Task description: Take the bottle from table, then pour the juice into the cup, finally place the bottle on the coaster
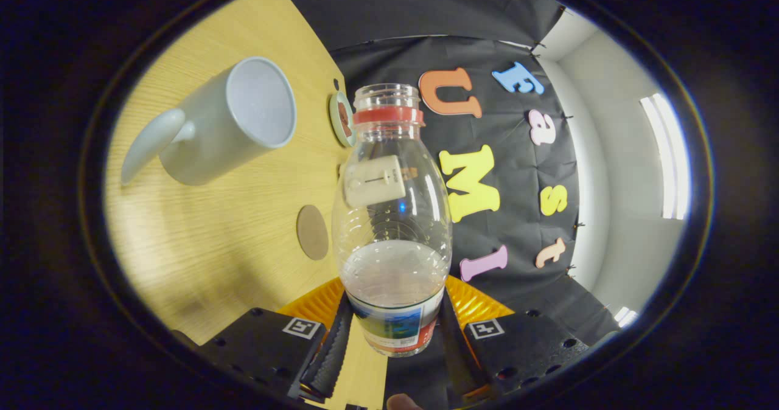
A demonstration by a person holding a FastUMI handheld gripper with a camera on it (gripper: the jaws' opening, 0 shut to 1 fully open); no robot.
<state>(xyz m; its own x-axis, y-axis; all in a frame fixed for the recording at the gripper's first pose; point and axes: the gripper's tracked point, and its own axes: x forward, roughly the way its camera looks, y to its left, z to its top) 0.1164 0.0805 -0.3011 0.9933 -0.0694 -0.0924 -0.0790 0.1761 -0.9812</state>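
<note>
From my remote seat I counted one bottle [391,215], one cup [228,124], and two round flat pieces on the table [201,252].

The gripper [392,352] had its two fingers [331,355] closed in on the bottle's lower body, one pressing each side at the label band, so it was holding the bottle. The bottle was clear plastic, uncapped, with one red ring [387,116] under the threaded mouth, and a small amount of pale liquid sat in its lower part. It stood between the fingers and ran away from them toward twelve o'clock, and the table appeared tipped steeply behind it.

The cup, a pale grey-white mug with one handle [149,142], sat on the wooden table at about ten o'clock from the bottle, its open mouth facing the bottle's neck, apart from it. I saw no liquid inside it.

One brown disc [313,232], plain and flat, lay on the table at nine o'clock from the bottle's middle, just beside it. A second round piece [341,119], pale-rimmed with a reddish centre, lay near the table's far edge, just beside the bottle's neck at nine o'clock. I could not tell which was the coaster.

The bottle's label [395,328] carried blue, white and red printing, too small for me to read. Each finger block bore one square black-and-white marker [303,328].
</note>
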